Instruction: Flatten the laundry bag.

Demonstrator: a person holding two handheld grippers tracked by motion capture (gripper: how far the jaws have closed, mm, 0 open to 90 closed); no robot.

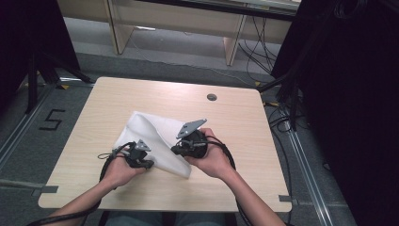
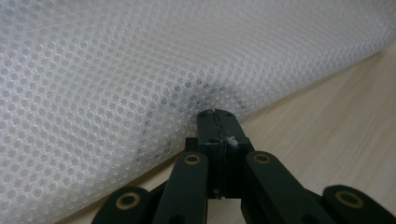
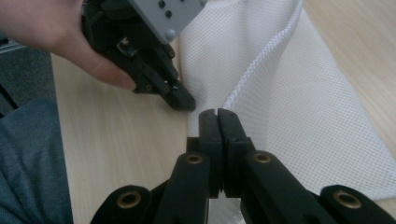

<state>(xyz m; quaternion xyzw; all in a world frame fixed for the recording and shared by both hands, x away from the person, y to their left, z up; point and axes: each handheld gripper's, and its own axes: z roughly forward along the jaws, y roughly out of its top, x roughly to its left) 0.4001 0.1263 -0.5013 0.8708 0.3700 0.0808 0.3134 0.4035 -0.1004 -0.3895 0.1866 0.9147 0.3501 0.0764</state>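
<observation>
Both tools, left (image 2: 215,113) and right (image 3: 217,112), clamped on white mesh bag (image 1: 155,136); drawstring cord (image 3: 261,60) clear from right gripper view.

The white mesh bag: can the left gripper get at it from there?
Probably yes. The left gripper, jaws shut, already sits at the edge of the white mesh bag, with nothing between them.

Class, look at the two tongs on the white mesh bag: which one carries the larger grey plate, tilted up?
The right tongs, held in the right hand: its grey plate is bigger and raised; the left tongs bears a small one.
</observation>
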